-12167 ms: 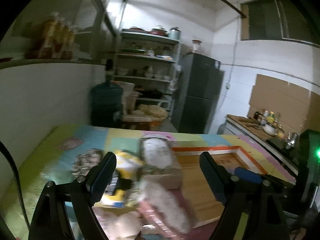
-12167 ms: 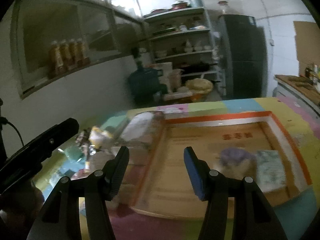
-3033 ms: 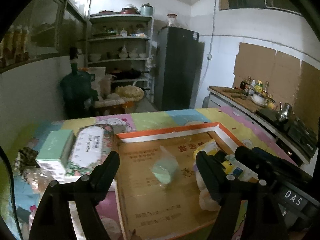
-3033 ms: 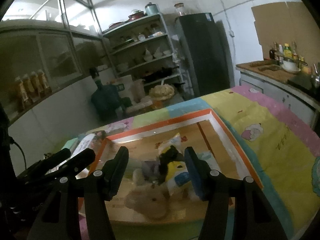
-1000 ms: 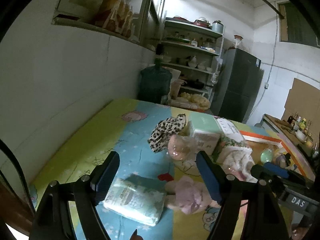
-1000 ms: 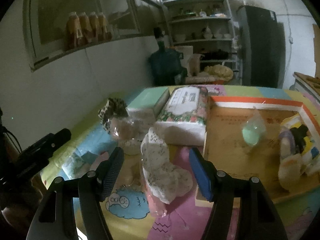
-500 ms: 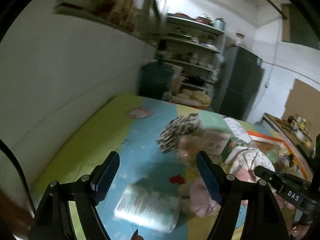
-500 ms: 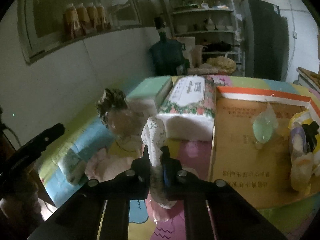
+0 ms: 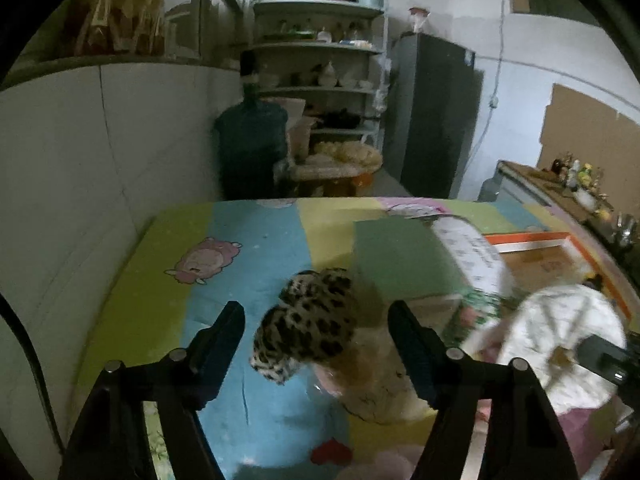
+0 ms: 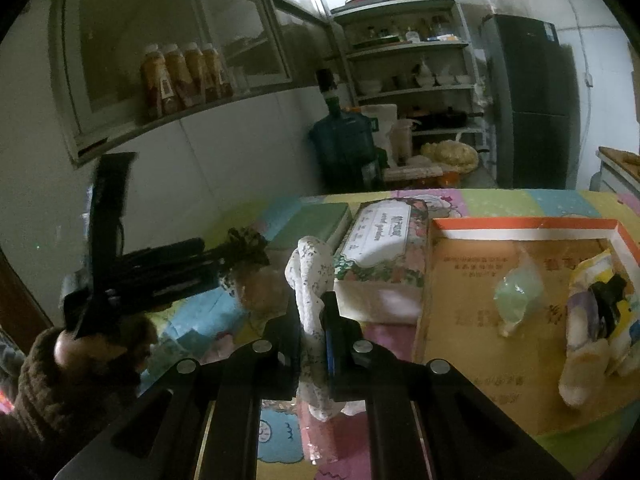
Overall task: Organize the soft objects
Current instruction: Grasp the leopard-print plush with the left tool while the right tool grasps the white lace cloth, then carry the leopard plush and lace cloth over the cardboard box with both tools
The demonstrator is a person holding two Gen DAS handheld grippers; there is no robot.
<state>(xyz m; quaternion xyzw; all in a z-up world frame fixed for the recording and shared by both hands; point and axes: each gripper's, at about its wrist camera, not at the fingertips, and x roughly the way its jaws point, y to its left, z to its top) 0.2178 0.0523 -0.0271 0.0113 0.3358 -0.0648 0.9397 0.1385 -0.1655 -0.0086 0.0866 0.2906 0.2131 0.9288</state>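
Note:
My right gripper [image 10: 312, 312] is shut on a white speckled soft cloth bundle [image 10: 310, 272] and holds it above the colourful mat; the bundle also shows at the right of the left wrist view [image 9: 560, 340]. My left gripper [image 9: 316, 320] is open, with a leopard-print soft item [image 9: 312, 328] between its fingers and a bagged pale soft item [image 9: 380, 392] just right of it. The orange-edged cardboard tray [image 10: 520, 226] at the right holds a bagged green soft item [image 10: 516, 292] and a pile of soft items [image 10: 600, 320].
A green box [image 9: 400, 260] and a floral tissue pack [image 10: 380, 248] lie side by side left of the tray. A wall runs along the mat's left edge. A water jug [image 9: 252, 148], shelves and a dark fridge [image 10: 528, 100] stand beyond the mat.
My right gripper closed on the speckled bundle about half a second ago and now holds it raised. My left gripper moved forward until the leopard-print item lies between its fingers.

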